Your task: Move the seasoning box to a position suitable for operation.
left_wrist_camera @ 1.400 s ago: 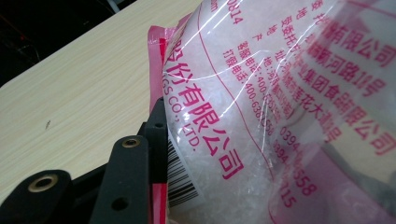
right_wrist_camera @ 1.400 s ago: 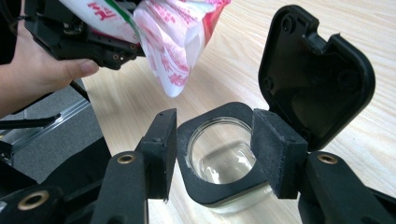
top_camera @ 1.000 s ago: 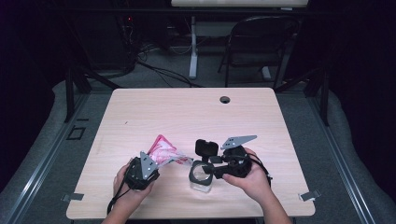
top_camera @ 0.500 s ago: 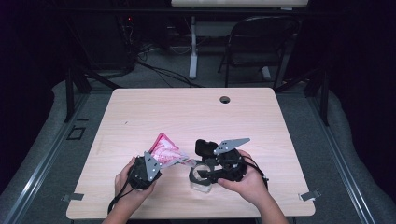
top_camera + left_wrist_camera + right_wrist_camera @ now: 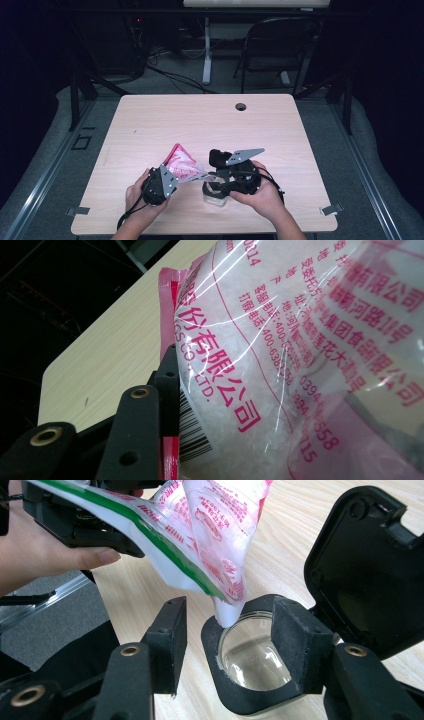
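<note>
My left gripper [image 5: 170,176] is shut on a pink-and-clear bag of white granules [image 5: 181,167], tipped to the right. In the left gripper view the bag [image 5: 280,340] lies against one black finger [image 5: 140,435]. The bag's clear corner [image 5: 227,612] dips into the mouth of a clear jar [image 5: 250,660]. The jar's black hinged lid [image 5: 365,570] stands open. My right gripper [image 5: 234,630] hovers open over the jar [image 5: 214,196]. Its jaws have just been opening a little, and its left pad is clear of the jar's black collar.
The wooden table [image 5: 200,120] has a round cable hole [image 5: 241,106] at the back. Both hands work close to its front edge. A folding chair [image 5: 280,45] and floor cables lie beyond the far side.
The bag has tipped further toward the jar, and its clear corner now reaches the jar's mouth. The right gripper has shifted slightly left over the jar.
</note>
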{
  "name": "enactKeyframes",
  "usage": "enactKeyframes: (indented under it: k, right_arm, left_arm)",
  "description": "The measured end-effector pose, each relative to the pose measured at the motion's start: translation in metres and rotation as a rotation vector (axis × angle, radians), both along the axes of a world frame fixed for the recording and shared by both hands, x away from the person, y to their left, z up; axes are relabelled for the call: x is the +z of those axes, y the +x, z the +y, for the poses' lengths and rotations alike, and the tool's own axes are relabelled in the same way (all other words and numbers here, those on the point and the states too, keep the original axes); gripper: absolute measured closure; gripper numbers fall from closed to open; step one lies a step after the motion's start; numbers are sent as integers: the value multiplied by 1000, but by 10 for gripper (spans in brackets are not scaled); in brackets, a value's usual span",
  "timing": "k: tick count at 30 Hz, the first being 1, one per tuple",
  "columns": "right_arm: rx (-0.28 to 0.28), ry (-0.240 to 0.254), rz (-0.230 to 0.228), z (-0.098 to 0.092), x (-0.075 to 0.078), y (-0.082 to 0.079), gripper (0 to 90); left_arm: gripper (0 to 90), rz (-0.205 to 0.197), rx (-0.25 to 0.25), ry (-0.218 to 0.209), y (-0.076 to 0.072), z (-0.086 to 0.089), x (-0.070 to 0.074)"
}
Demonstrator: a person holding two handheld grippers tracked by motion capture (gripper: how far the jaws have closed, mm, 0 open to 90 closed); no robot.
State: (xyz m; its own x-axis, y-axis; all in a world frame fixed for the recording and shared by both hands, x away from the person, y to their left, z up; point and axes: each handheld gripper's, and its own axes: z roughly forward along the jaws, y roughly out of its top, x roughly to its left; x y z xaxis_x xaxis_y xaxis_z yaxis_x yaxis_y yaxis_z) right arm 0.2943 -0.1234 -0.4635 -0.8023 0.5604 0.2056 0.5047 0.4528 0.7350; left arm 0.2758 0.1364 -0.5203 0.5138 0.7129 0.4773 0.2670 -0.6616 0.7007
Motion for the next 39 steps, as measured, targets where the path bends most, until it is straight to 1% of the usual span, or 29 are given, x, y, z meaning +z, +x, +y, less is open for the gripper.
enactKeyframes:
  k: [3,7,9,12,13,15,16,18,20,21,22,24,29,30,32,34,37,38,39]
  right_arm:
    - [4,-3,-3,1,-1,0,489]
    - [2,3,-10,2,-1,0,501]
    - [1,-2,-12,3,-1,0,510]
    - [3,-6,-16,4,-2,1,527]
    - [3,-11,-14,5,-2,1,536]
    - [3,-5,-16,5,-3,1,546]
    - [4,-5,-18,6,-2,2,579]
    - [5,2,-18,6,-2,2,605]
    - [9,11,-7,6,-2,2,652]
    - [9,11,-7,6,-2,2,652]
    - [12,5,-4,7,-2,3,696]
    - [14,-6,1,7,-2,3,742]
    - [23,-17,13,9,-3,3,834]
    - [23,-17,13,9,-3,3,834]
    - [19,-20,10,8,-3,3,884]
    - [17,-12,14,9,-4,3,893]
    - [21,-16,18,8,-4,3,897]
    - [19,-10,18,8,-5,3,898]
    - [23,-15,18,8,-5,3,898]
  left_arm:
    - [563,-11,-7,13,-1,-2,0]
    - [563,-18,-17,22,-1,-4,0]
    - [563,-24,-17,24,-1,-6,0]
    - [564,-19,-21,18,-1,-7,-1]
    - [563,-16,-24,22,-1,-8,-1]
    - [563,-14,-23,24,-1,-9,-1]
    - [563,-13,-26,27,0,-9,-2]
    - [563,-11,-29,28,0,-11,-3]
    - [563,-13,-35,33,0,-12,-3]
    - [563,-13,-35,33,0,-12,-3]
    - [564,-14,-37,38,1,-13,-3]
    - [564,-11,-40,42,1,-13,-3]
    - [563,-20,-51,59,2,-12,-3]
    - [564,-20,-51,59,2,-12,-3]
    - [564,-30,-59,70,2,-12,-4]
    - [564,-34,-63,74,2,-12,-4]
    - [564,-34,-72,84,3,-12,-3]
    - [564,-36,-80,93,3,-12,-3]
    - [564,-38,-84,98,3,-12,-3]
